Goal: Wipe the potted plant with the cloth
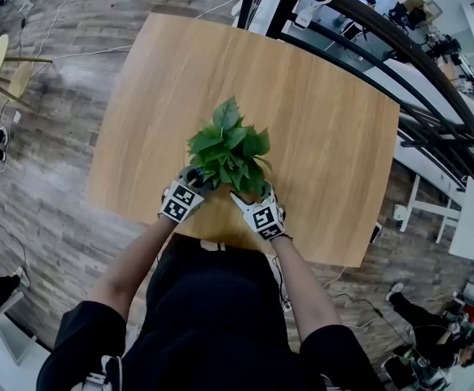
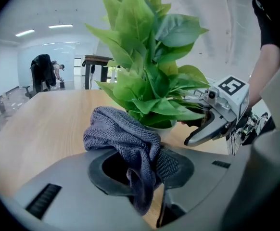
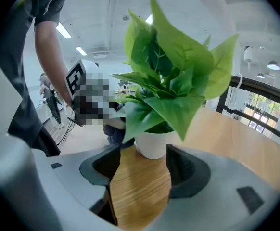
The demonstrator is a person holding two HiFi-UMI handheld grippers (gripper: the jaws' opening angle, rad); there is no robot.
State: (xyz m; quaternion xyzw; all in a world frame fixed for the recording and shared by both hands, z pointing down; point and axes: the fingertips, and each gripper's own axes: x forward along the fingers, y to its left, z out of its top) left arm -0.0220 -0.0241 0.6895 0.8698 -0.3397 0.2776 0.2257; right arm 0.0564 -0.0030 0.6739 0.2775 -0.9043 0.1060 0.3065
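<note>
Grey knit cloth (image 2: 125, 134) is pinched in the left gripper (image 2: 142, 177). Its jaws are closed tight on the fabric, w/ a bunched wad standing up above the pads and a short tail hanging below. The wad sits just beside the potted plant (image 2: 149, 71), level w/ its low leaves (image 2: 171, 107). Can't tell if fabric actually touches a leaf.

White pot (image 3: 152, 146) stands upright on the wood table (image 3: 226, 129), near the edge closest to the person. It holds one bushy green plant, w/ broad pointed leaves spilling over the rim all round. Soil is hidden by foliage. In the left gripper view only a sliver of pot (image 2: 164, 129) shows under the leaves.

Right gripper (image 3: 139, 177) has its jaws wide apart and grips nothing. Bare tabletop shows in the gap. The pot stands at the mouth of that gap, just past the tips, not clamped. Behind the pot, to the left in the right gripper view, the cloth (image 3: 112, 129) shows as a dark patch.

Head view: both tools close on the potted plant (image 1: 229, 149) from the near side. Left gripper (image 1: 192, 182) is at its left and right gripper (image 1: 252, 195) at its right, tips partly under the foliage. The table (image 1: 326, 96) stands on a plank floor (image 1: 58, 137), w/ a dark railing (image 1: 400, 47) beyond the far right corner. In the left gripper view the right gripper (image 2: 200, 131) shows across the foliage, jaws parted.
</note>
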